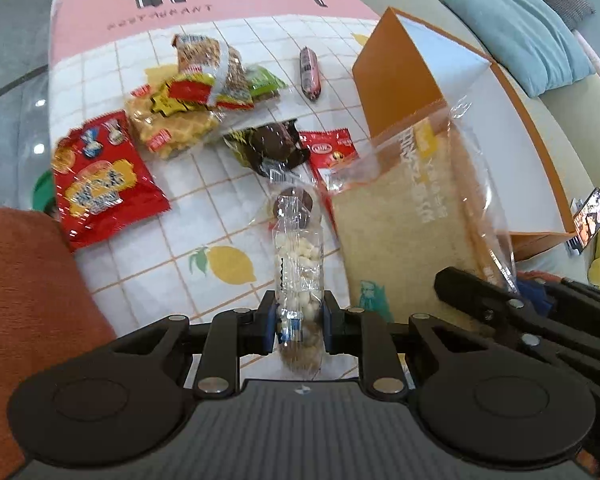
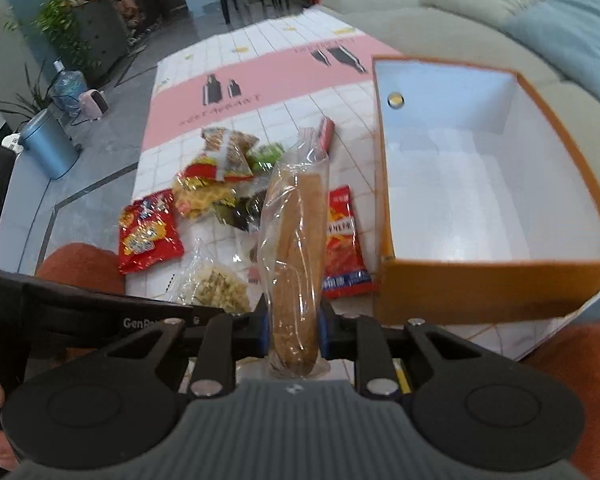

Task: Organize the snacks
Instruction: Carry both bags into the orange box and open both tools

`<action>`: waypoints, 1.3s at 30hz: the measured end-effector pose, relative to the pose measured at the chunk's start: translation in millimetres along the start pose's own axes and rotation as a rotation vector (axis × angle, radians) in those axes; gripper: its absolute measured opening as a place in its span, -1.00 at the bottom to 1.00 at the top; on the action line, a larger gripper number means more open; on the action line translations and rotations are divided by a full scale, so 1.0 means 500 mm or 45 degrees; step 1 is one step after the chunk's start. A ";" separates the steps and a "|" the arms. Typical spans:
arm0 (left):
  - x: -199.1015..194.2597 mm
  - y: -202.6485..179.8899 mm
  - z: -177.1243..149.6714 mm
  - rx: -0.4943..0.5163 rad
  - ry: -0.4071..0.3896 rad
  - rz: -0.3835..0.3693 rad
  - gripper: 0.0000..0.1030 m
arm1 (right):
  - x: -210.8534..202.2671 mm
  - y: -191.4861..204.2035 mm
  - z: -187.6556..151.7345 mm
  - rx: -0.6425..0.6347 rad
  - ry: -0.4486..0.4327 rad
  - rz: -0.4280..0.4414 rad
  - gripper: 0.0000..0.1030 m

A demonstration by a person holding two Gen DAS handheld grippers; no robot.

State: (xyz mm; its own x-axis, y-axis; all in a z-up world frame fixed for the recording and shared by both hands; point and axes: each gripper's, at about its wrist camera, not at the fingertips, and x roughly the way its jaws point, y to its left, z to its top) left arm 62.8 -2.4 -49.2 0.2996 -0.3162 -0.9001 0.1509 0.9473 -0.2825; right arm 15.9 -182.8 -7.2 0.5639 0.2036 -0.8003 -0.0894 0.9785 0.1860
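My left gripper (image 1: 299, 322) is shut on a clear bag of pale nuts (image 1: 298, 268), held above the tablecloth. My right gripper (image 2: 294, 330) is shut on a clear bag of sliced bread (image 2: 298, 232), held edge-on left of the orange box (image 2: 480, 284). The bread bag (image 1: 404, 236) and the right gripper's arm (image 1: 500, 304) also show in the left wrist view, in front of the orange box (image 1: 396, 80). The box has a white, empty inside. Loose snacks lie on the table: a red packet (image 1: 96, 184), waffles (image 1: 172, 120), a chocolate cake (image 1: 272, 144), a sausage (image 1: 310, 74).
A second red packet (image 2: 342, 240) lies beside the box's left wall. The left gripper's nut bag (image 2: 216, 284) hangs at the lower left in the right wrist view. A sofa with cushions (image 2: 500, 12) runs behind the table. A phone (image 1: 590, 220) stands at the right.
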 end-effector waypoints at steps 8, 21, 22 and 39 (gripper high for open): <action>-0.113 -0.044 0.047 0.048 -0.155 -0.024 -0.53 | -0.090 0.008 0.056 -0.066 -0.131 0.044 -0.63; -0.150 -0.185 0.222 0.143 -0.347 -0.249 -0.53 | -0.168 -0.130 0.208 -0.038 -0.331 -0.119 -0.63; -0.135 -0.192 0.235 0.147 -0.344 -0.258 -0.53 | -0.163 -0.149 0.216 -0.019 -0.322 -0.128 -0.63; 0.165 -0.290 0.387 0.179 -0.094 -0.089 -0.53 | 0.094 -0.351 0.281 0.214 -0.058 -0.087 -0.62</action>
State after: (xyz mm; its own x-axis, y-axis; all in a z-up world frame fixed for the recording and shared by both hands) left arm 247.8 -175.7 -18.6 0.3515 -0.3887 -0.8517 0.3027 0.9080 -0.2896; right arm 173.2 -349.6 2.8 0.6009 0.1318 -0.7884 0.0867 0.9697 0.2282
